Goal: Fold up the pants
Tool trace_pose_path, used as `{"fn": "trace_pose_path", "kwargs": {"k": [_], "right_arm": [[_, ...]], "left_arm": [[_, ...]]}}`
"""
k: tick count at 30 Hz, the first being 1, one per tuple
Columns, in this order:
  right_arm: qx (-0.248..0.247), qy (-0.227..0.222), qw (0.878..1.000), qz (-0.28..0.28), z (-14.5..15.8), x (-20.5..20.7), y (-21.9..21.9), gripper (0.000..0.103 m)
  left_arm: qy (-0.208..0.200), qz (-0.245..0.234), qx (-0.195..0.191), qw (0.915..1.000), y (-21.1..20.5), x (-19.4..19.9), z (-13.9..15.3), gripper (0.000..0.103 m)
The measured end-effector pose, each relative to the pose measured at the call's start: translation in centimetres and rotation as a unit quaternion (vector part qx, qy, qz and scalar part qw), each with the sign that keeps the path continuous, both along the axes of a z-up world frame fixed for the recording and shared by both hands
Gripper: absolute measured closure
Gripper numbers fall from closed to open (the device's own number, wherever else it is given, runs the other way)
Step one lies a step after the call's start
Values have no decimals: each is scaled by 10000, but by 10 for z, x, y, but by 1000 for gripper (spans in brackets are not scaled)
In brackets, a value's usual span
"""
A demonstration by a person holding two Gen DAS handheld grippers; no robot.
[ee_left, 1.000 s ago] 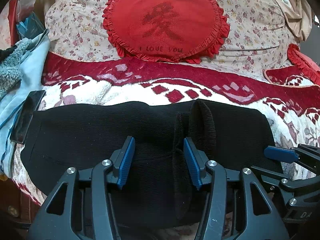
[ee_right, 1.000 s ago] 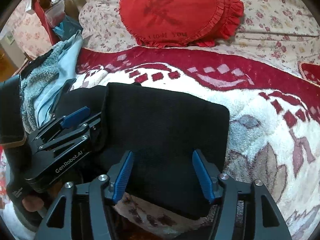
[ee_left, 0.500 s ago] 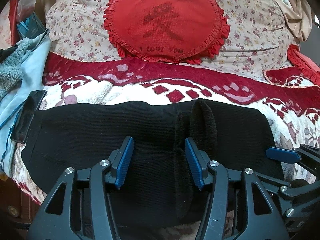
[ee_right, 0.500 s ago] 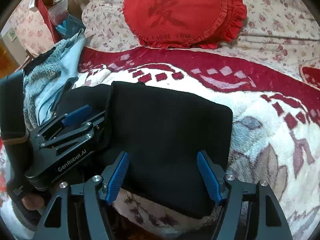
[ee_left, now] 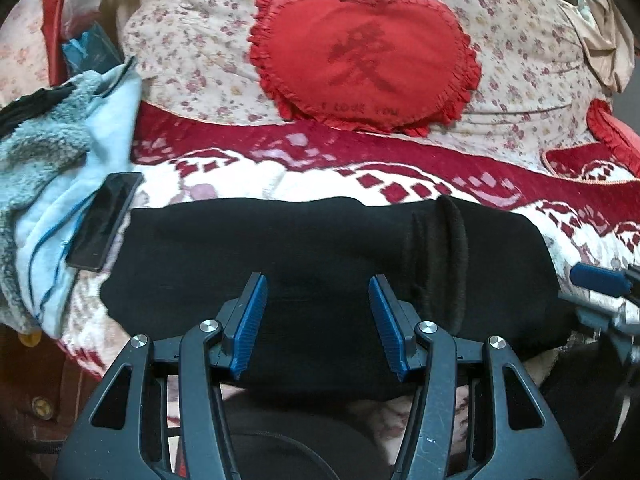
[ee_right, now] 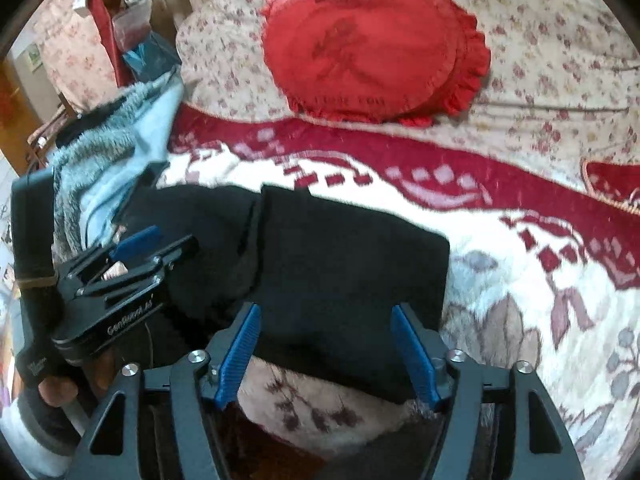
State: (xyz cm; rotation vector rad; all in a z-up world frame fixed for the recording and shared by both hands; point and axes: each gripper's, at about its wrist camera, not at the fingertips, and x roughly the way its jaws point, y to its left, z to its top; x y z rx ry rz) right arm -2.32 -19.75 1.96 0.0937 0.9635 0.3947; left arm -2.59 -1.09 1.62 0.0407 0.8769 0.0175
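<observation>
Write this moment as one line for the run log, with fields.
left gripper: open, over pants | right gripper: open, over pants | pants: black, folded, on blanket | phone: beside pants

The red heart cushion [ee_left: 362, 58] is showing a large dark Chinese character stitched at its centre, and beneath it "I LOVE YOU" is running along the lower edge. In the right wrist view, the left gripper [ee_right: 132, 256] is showing white lettering on its body, "GenRobot.AI", blurred but just readable.
</observation>
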Motion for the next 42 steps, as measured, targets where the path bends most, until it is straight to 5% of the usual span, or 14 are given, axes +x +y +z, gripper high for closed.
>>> {"fn": "trace_pose_path", "kwargs": {"k": [8, 17, 25, 34, 42], "right_arm": [[-95, -166, 9998, 57, -1, 20, 22, 52], [-617, 164, 9966, 530, -41, 29, 59, 53], [-444, -77, 9973, 571, -15, 31, 60, 53], [-683, 156, 9960, 548, -31, 51, 76, 51], [-283, -17, 9970, 727, -8, 53, 86, 51]], "left_arm": [[-8, 382, -120, 9992, 34, -4, 13, 50], [198, 804, -279, 9962, 71, -3, 3, 50], [222, 1114, -398, 9927, 97, -9, 4, 50], [245, 1382, -508, 9888, 121, -17, 5, 50], [312, 1553, -670, 9851, 138, -20, 0, 47]]}}
